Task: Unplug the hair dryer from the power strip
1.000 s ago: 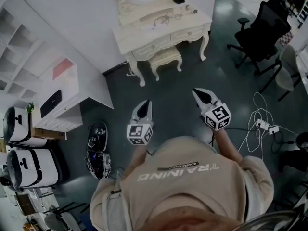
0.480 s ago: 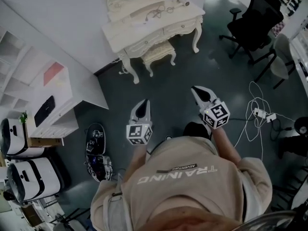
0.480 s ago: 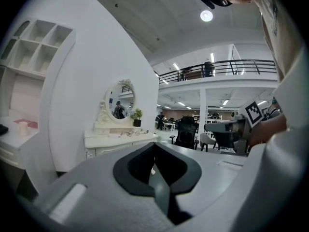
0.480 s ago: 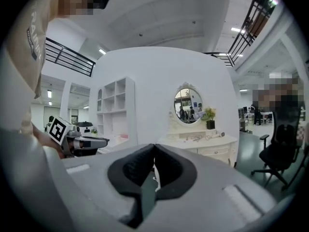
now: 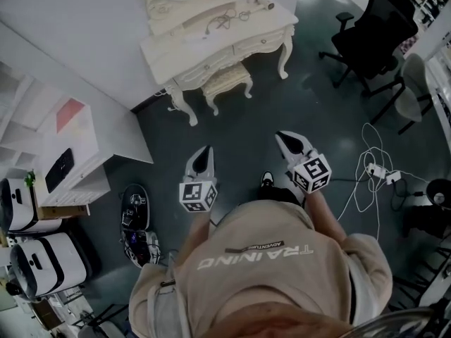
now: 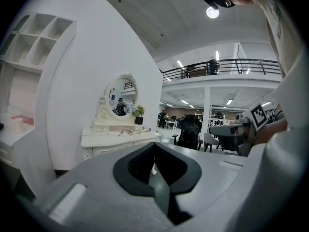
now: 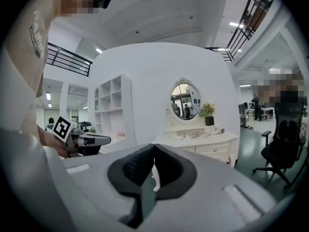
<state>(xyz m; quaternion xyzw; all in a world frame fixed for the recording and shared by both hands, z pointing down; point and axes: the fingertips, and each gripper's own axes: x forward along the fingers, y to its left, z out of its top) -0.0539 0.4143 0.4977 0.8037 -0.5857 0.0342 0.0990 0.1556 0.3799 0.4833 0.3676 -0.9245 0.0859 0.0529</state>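
A white hair dryer (image 5: 262,2) lies at the right end of the cream vanity table (image 5: 204,51), far ahead of me, with a tangle of cord (image 5: 224,20) beside it. I cannot pick out a power strip on that table. My left gripper (image 5: 204,149) and right gripper (image 5: 282,136) are held out side by side over the dark floor, both shut and empty. The left gripper view shows its shut jaws (image 6: 154,147) pointing at the vanity table (image 6: 118,137). In the right gripper view the shut jaws (image 7: 153,149) point at the vanity table (image 7: 195,140), with the dryer (image 7: 219,130) on it.
A stool (image 5: 227,83) stands under the vanity. White shelving (image 5: 70,139) lines the left. A black office chair (image 5: 370,34) stands at the right. White cables and a power strip (image 5: 382,176) lie on the floor at the right. Gear and cases (image 5: 137,224) sit at lower left.
The view has shifted: the vanity has slid left and up in the picture. Both grippers sit slightly lower and more to the left, still shut. A shoe now shows between them.
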